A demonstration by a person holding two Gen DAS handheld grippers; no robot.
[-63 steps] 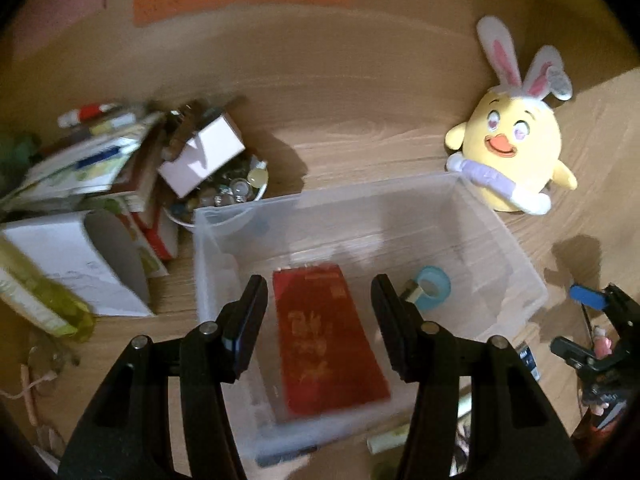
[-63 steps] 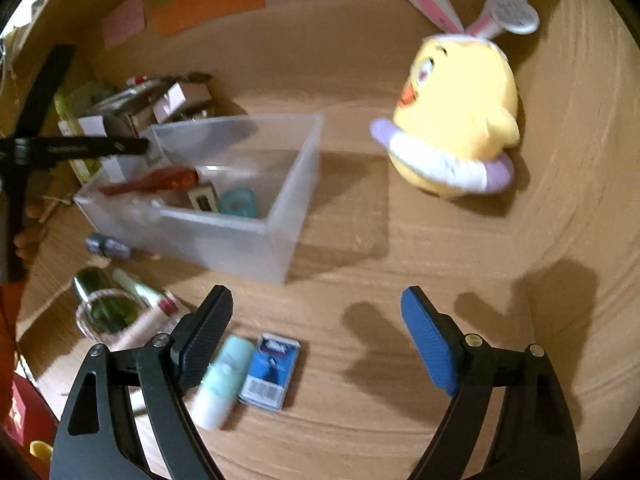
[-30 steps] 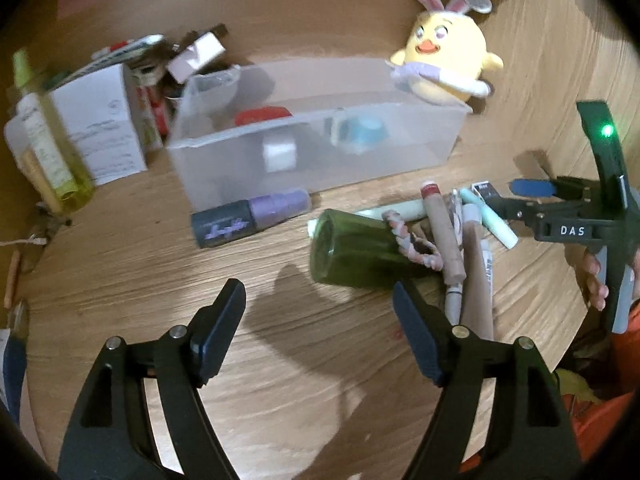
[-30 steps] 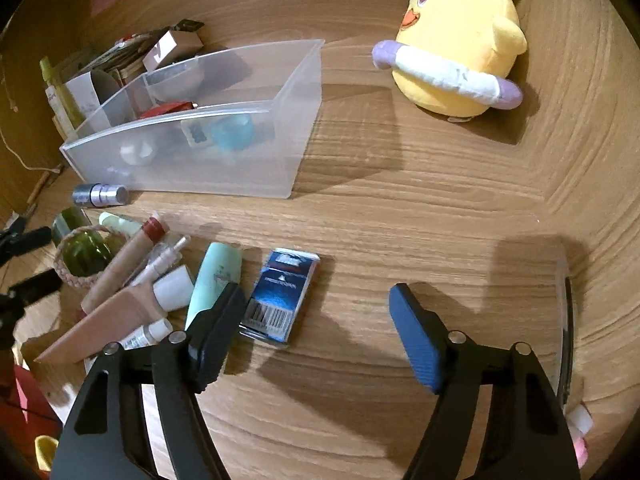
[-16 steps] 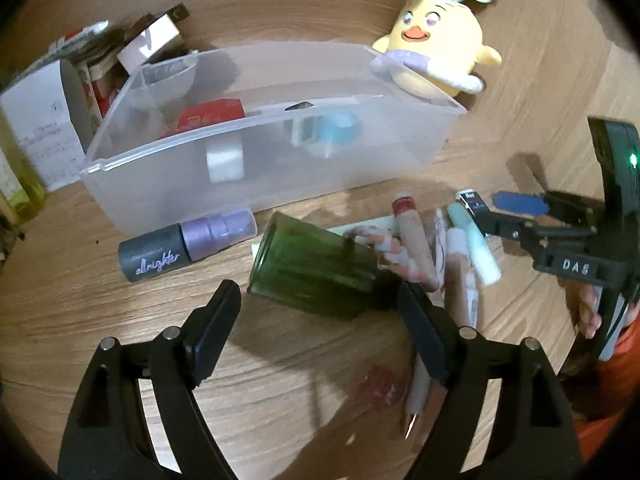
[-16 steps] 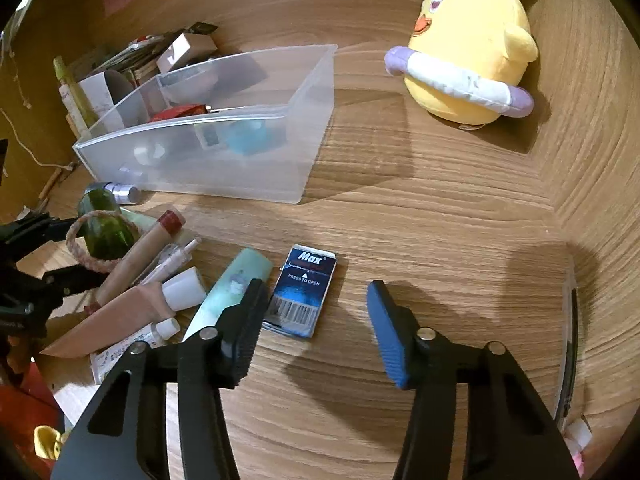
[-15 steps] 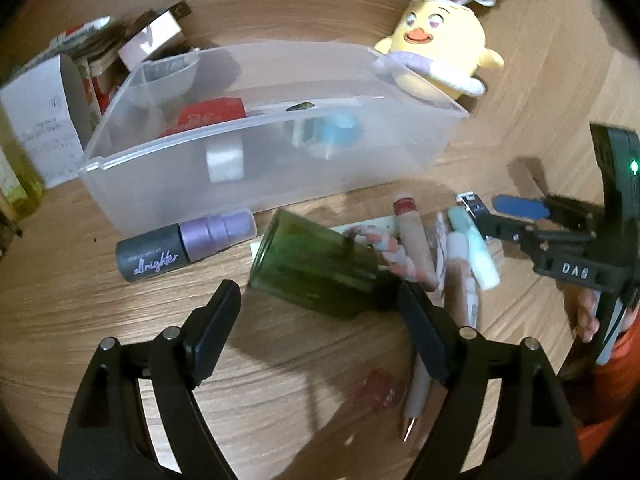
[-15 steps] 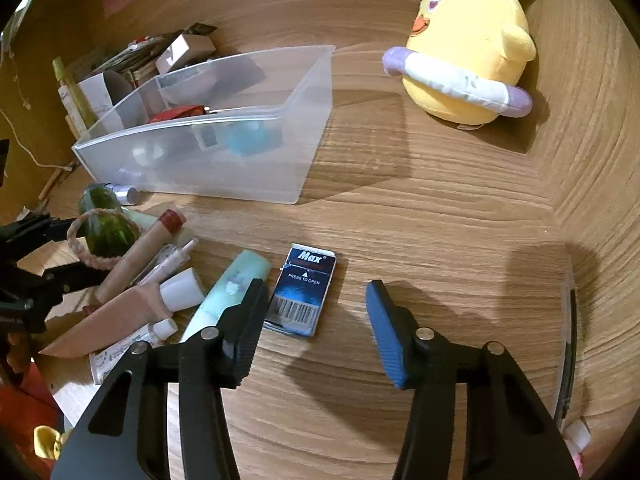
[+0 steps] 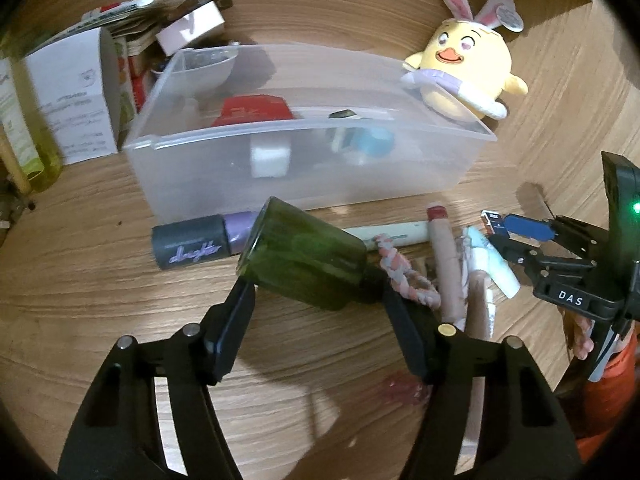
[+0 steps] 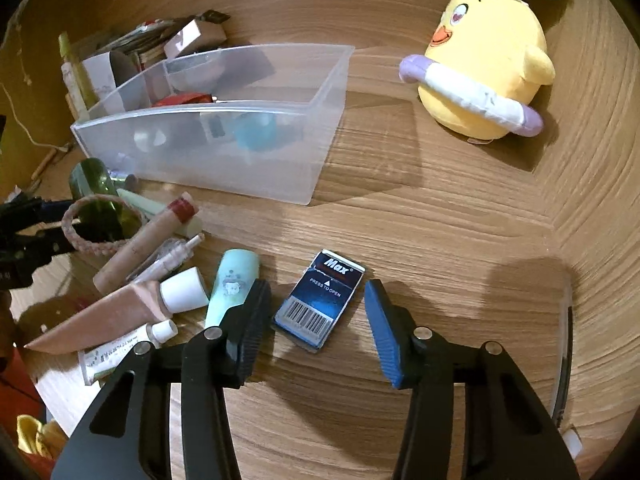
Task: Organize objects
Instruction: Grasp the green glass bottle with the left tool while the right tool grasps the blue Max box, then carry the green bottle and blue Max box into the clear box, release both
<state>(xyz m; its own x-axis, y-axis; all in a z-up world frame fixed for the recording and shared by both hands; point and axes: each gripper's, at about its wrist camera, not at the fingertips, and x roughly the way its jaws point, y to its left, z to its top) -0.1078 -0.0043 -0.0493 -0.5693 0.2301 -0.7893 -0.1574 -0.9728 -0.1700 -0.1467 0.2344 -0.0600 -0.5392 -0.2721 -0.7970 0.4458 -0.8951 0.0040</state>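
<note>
Your left gripper [image 9: 316, 312]: jaws closing around green bottle [image 9: 304, 264], which lies on its side on table [image 9: 80, 280] just before clear bin [image 9: 304, 168]; pads at bottle's ends, firm contact not certain. Risk: smooth round glass rolls or squirts out if squeeze lands off-centre. Pink braided band [image 9: 404, 276] loops bottle neck, may snag on neighbouring tubes during lift.

Your right gripper [image 10: 316, 320]: jaws apart, straddling blue box [image 10: 320, 300] flat on table, not touching. Risk: left finger catches mint tube [image 10: 234, 284] just beside; thin box may slide instead of seating.
</note>
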